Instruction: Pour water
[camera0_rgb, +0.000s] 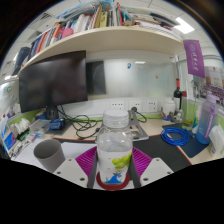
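The gripper (113, 172) is clenched on a clear plastic water bottle (114, 150), both purple pads (88, 160) pressing its sides, its white cap upright. Just left of the bottle stands a grey cup (47, 153) on the desk (150, 130). Off to the bottle's right lies a coiled blue cable (178, 137). Behind the bottle, leftward, a dark monitor (52, 80) stands; above it, a shelf of books (70, 25).
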